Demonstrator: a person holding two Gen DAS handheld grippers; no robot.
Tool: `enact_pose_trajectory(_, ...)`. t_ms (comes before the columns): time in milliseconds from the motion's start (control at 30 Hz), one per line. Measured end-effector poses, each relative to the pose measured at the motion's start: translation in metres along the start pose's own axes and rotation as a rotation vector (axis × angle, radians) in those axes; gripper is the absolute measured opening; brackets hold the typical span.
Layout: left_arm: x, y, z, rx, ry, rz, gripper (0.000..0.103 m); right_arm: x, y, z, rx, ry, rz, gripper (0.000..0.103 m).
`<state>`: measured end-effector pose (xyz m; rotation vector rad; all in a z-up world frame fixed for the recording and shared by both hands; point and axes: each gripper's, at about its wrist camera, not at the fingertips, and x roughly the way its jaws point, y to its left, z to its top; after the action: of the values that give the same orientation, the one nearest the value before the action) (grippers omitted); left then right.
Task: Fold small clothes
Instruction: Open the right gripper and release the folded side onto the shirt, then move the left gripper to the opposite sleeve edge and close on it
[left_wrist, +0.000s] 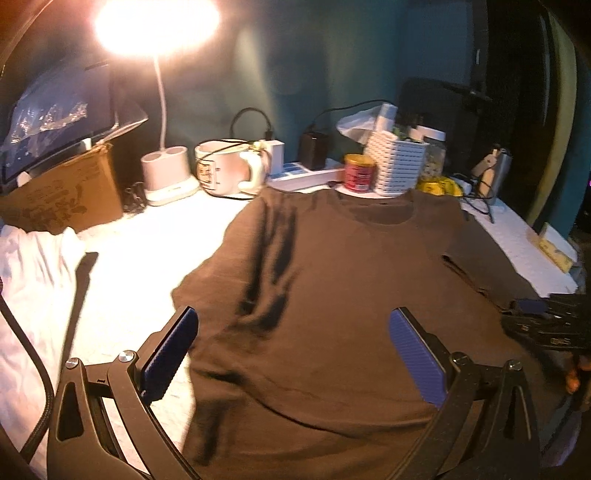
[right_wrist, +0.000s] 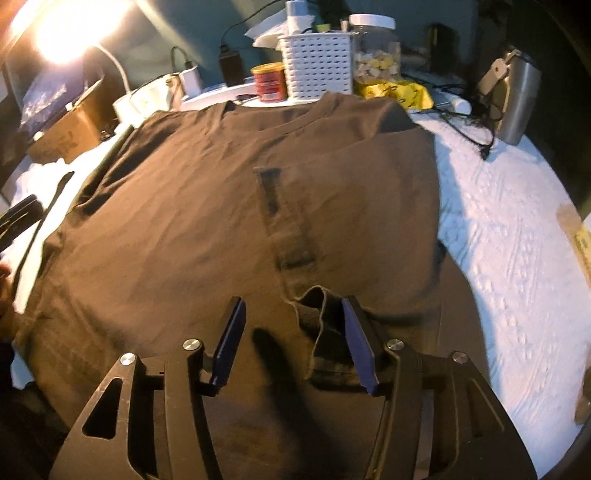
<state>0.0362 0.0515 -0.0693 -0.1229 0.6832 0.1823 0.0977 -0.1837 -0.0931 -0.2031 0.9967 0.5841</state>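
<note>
Left wrist view: the brown shirt (left_wrist: 332, 295) lies flat on the white counter (left_wrist: 129, 266); the left claw (left_wrist: 293, 354) hangs open above it.

Right wrist view: the right claw (right_wrist: 293, 343) is open, a folded sleeve (right_wrist: 317, 317) loose between its pads. Best smooth the sleeve flat first.

shirt (left_wrist: 332, 295) hem cut off, mug (left_wrist: 221, 168) print blurred

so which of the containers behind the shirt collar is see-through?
The glass jar with the white lid, right of the white slatted basket; pale contents show through it. The red can and basket are opaque.
</note>
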Motion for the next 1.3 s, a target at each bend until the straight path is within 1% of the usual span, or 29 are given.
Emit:
enact_pose_trajectory(133, 0.003, 0.022, 0.007, -0.003, -0.014, 0.031, 0.102, -0.010, 0.004, -0.001, 0.017, -0.009, -0.007, 0.057)
enact_pose_trajectory(300, 0.010, 0.050, 0.015, -0.001, -0.012, 0.005, 0.102, -0.021, 0.014, 0.005, 0.024, -0.036, -0.006, 0.057)
enact_pose_trajectory(400, 0.014, 0.069, 0.021, 0.014, -0.027, 0.021, 0.101, -0.025, 0.023, 0.011, 0.014, -0.048, -0.006, 0.057)
enact_pose_trajectory(467, 0.018, 0.078, 0.025, 0.028, -0.031, 0.020, 0.097, -0.025, 0.028, 0.014, 0.010, -0.050, -0.007, 0.057)
enact_pose_trajectory(533, 0.025, 0.085, 0.029, 0.044, -0.020, 0.017, 0.089, -0.024, 0.033, 0.018, 0.008, -0.049, -0.011, 0.057)
enact_pose_trajectory(567, 0.028, 0.086, 0.029, 0.049, -0.014, 0.015, 0.089, -0.022, 0.034, 0.019, 0.009, -0.048, -0.014, 0.057)
enact_pose_trajectory(667, 0.045, 0.092, 0.030, 0.073, 0.026, -0.027, 0.086, -0.019, 0.038, 0.023, 0.013, -0.045, -0.021, 0.057)
enact_pose_trajectory(700, 0.057, 0.095, 0.030, 0.073, 0.062, -0.051, 0.080, -0.018, 0.038, 0.025, 0.015, -0.045, -0.023, 0.057)
enact_pose_trajectory(733, 0.065, 0.097, 0.030, 0.068, 0.092, -0.065, 0.070, -0.017, 0.039, 0.027, 0.018, -0.042, -0.025, 0.057)
enact_pose_trajectory(800, 0.080, 0.100, 0.029, 0.048, 0.143, -0.106, 0.064, -0.017, 0.041, 0.031, 0.015, -0.042, -0.036, 0.057)
enact_pose_trajectory(867, 0.091, 0.100, 0.029, 0.048, 0.180, -0.129, 0.064, -0.017, 0.041, 0.035, 0.013, -0.051, -0.045, 0.057)
enact_pose_trajectory(1000, 0.106, 0.096, 0.025, 0.074, 0.235, -0.132, 0.064, -0.015, 0.039, 0.040, 0.038, -0.057, -0.050, 0.057)
enact_pose_trajectory(1067, 0.106, 0.092, 0.022, 0.105, 0.232, -0.121, 0.064, -0.011, 0.038, 0.040, 0.041, -0.049, -0.054, 0.057)
enact_pose_trajectory(1100, 0.106, 0.087, 0.020, 0.141, 0.233, -0.103, 0.064, -0.010, 0.037, 0.040, 0.043, -0.046, -0.054, 0.057)
enact_pose_trajectory(1133, 0.105, 0.083, 0.017, 0.163, 0.230, -0.088, 0.061, -0.008, 0.037, 0.040, 0.044, -0.043, -0.053, 0.057)
enact_pose_trajectory(1167, 0.103, 0.082, 0.017, 0.158, 0.227, -0.094, 0.058, -0.007, 0.037, 0.041, 0.046, -0.041, -0.052, 0.057)
enact_pose_trajectory(1200, 0.102, 0.082, 0.016, 0.153, 0.225, -0.096, 0.050, -0.006, 0.037, 0.041, 0.047, -0.040, -0.049, 0.057)
enact_pose_trajectory(1233, 0.101, 0.083, 0.016, 0.154, 0.225, -0.097, 0.038, -0.005, 0.037, 0.042, 0.047, -0.038, -0.048, 0.057)
enact_pose_trajectory(1267, 0.099, 0.081, 0.015, 0.153, 0.224, -0.109, 0.031, -0.004, 0.037, 0.042, 0.046, -0.037, -0.047, 0.057)
enact_pose_trajectory(1300, 0.099, 0.082, 0.016, 0.149, 0.227, -0.113, 0.019, -0.003, 0.037, 0.043, 0.044, -0.037, -0.044, 0.057)
